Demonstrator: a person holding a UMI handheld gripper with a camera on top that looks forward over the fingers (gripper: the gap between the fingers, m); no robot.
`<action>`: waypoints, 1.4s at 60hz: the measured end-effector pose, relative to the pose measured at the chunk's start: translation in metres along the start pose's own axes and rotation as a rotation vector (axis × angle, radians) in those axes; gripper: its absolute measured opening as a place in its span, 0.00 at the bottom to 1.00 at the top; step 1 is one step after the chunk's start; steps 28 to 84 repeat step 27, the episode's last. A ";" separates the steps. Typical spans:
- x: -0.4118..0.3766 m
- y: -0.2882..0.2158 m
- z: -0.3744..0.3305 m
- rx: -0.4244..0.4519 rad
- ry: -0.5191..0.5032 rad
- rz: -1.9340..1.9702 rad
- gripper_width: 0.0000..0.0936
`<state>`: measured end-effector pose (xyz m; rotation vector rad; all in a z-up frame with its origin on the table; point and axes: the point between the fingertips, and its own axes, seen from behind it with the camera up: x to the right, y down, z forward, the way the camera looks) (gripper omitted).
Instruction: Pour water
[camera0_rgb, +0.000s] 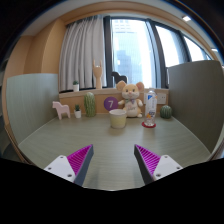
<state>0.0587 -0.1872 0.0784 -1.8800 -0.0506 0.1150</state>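
A pale cream cup (118, 119) stands on the grey table (110, 148), well beyond my fingers. To its right stands a clear bottle with a blue label (150, 107) on a small red base. My gripper (113, 160) is open and empty, its two magenta-padded fingers (79, 158) spread wide apart low over the table, with bare tabletop between them. The cup sits roughly straight ahead, the bottle a little to the right.
Along the table's far edge stand a white toy horse (62, 108), a green cactus (90, 104), a plush bear (130, 97) and a dark green round object (166, 112). Grey partition panels (32, 100) flank the table; windows with curtains lie behind.
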 end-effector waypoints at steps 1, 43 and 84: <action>-0.001 -0.003 -0.003 0.007 -0.001 -0.002 0.90; 0.002 -0.052 -0.053 0.077 0.039 -0.015 0.90; 0.002 -0.052 -0.053 0.077 0.039 -0.015 0.90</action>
